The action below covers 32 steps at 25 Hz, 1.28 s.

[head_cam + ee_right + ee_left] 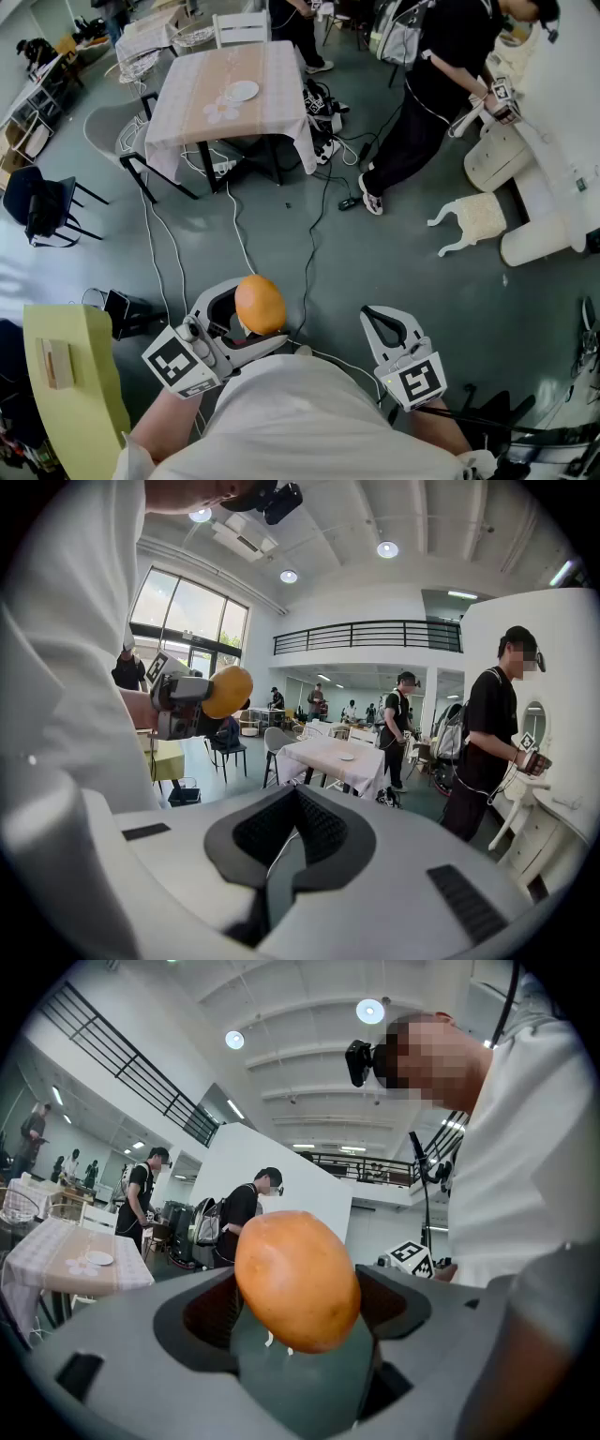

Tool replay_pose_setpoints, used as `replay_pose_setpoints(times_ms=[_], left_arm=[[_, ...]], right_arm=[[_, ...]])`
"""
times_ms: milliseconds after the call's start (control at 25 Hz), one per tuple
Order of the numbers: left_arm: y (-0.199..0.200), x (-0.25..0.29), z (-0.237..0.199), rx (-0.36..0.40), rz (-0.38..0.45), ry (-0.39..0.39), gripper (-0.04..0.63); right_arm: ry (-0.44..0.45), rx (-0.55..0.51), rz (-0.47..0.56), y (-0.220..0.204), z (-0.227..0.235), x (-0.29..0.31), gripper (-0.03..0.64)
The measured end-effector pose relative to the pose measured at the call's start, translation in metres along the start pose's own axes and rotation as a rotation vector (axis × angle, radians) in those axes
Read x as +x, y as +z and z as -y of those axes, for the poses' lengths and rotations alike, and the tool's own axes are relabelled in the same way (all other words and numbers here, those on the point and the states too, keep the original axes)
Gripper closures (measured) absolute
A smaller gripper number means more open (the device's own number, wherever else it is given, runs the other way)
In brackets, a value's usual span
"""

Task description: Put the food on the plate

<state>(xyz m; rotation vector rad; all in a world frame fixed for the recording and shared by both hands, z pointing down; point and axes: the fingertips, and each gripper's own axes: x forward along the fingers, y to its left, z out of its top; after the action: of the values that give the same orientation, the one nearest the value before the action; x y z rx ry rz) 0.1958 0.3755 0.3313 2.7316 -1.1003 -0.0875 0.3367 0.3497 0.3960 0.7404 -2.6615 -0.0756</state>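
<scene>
Left claw (251, 319) is held level, close to the body, clamped on the food (260, 305). In the left gripper view, its long axis is tilted upper-left to lower-right. Right claw (380, 317) is dipped slightly, closed, empty. Plate (242, 91) is parked on the far worktop (187, 103).
</scene>
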Motion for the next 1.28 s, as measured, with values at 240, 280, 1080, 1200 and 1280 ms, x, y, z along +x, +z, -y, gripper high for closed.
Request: replay_pose_setpoints(times_ms=[240,280,1080,1200,1280], left_arm=[[-0.003,-0.012,0.000,0.001,-0.018,0.019,0.195],[-0.003,-0.013,-0.001,0.000,-0.018,0.020,0.195],[0.016,-0.085,-0.146,-0.017,0.002,0.069,0.195],[0.026,-0.105,-0.183,-0.001,-0.001,0.068,0.195],[0.030,-0.116,-0.207,-0.009,-0.009,0.078,0.195]], right_arm=[[0.018,-0.008,0.004,0.003,-0.010,0.002,0.604],[0.021,-0.009,0.002,0.003,-0.010,0.003,0.605],[0.055,0.010,-0.030,0.059,-0.023,0.165,0.566],[0.050,-0.015,-0.022,0.082,-0.025,0.206,0.528],[0.049,-0.024,-0.019,0.094,-0.024,0.231,0.528]])
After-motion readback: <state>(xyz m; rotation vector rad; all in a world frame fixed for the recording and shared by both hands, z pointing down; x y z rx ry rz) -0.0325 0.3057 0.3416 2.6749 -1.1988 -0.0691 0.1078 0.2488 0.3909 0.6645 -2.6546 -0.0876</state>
